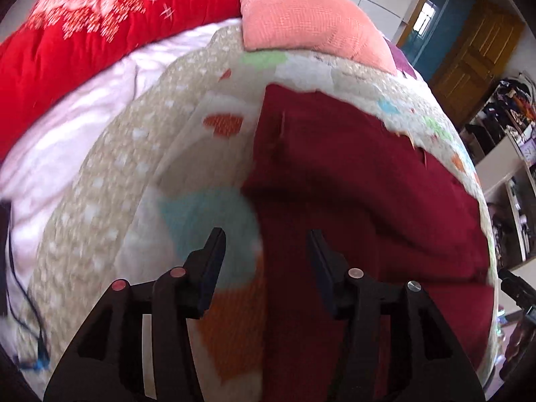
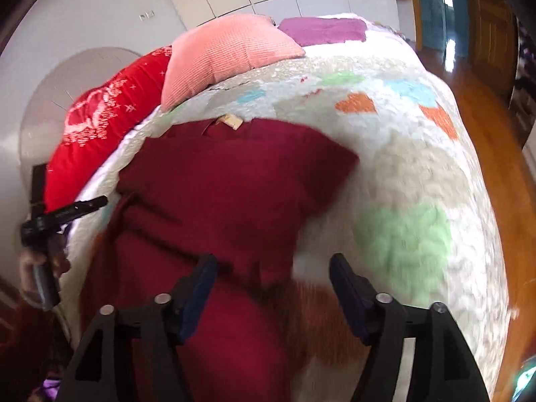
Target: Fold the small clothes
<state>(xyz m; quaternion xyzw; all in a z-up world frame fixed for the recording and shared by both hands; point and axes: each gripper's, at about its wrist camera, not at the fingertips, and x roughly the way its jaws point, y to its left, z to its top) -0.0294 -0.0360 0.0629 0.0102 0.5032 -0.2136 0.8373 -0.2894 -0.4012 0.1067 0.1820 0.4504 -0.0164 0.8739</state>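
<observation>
Risk | both claws gaping, empty: left claw (image 1: 266, 246), right claw (image 2: 273, 269) | maroon garment (image 2: 227, 181) bunched at 12 o'clock; one-layer pinch skews fold

No writing, brand or number can be read in either view. A small tan label (image 2: 229, 121) sits at the far edge of the dark red garment (image 2: 217, 194), but any print on it is too blurred to make out.
</observation>
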